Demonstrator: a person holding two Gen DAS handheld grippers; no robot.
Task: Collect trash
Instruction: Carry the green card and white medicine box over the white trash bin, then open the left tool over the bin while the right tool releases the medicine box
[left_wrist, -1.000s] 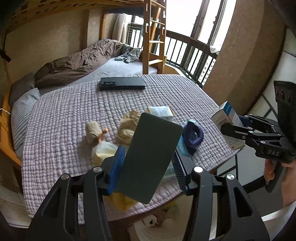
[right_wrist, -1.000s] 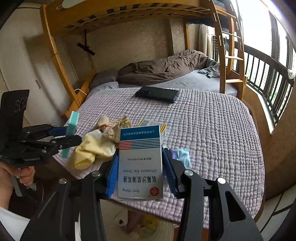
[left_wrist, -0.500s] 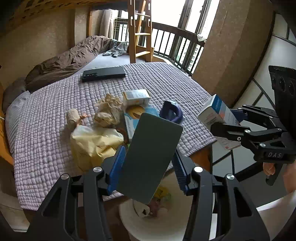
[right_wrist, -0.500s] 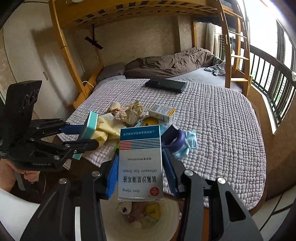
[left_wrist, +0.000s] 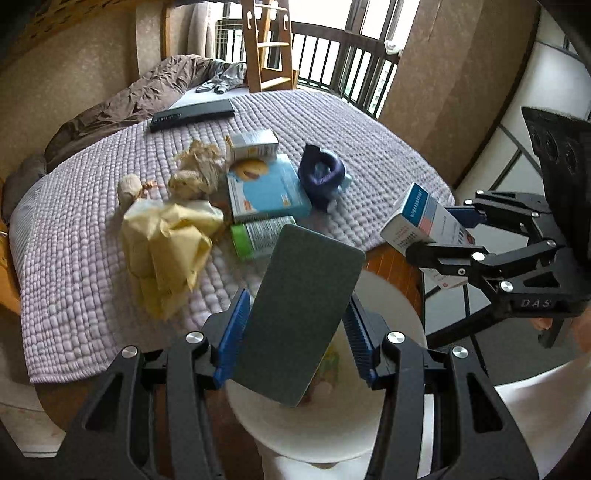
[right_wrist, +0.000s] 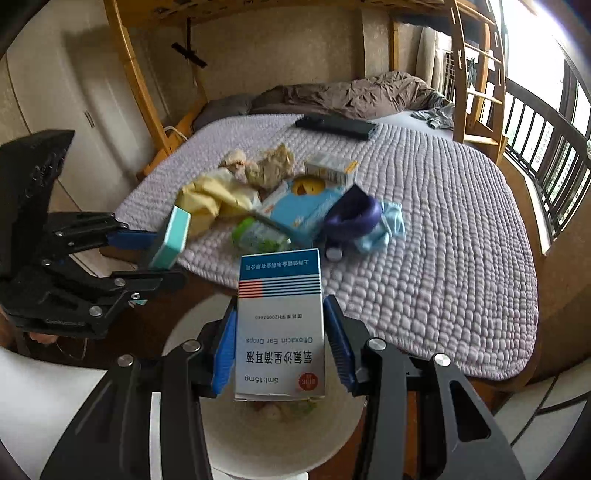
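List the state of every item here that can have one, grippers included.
left gripper: shut on the teal box, above the bin.
right gripper: shut on the ear drops box, above the bin.
white bin: open, some trash inside.
green-capped bottle: lying on its side.
yellow paper bag: crumpled on the quilt.

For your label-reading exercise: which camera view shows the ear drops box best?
The right wrist view: the ear drops box faces the camera between the right tongs, its print legible though upside down. The left wrist view shows it small, angled, at the side.
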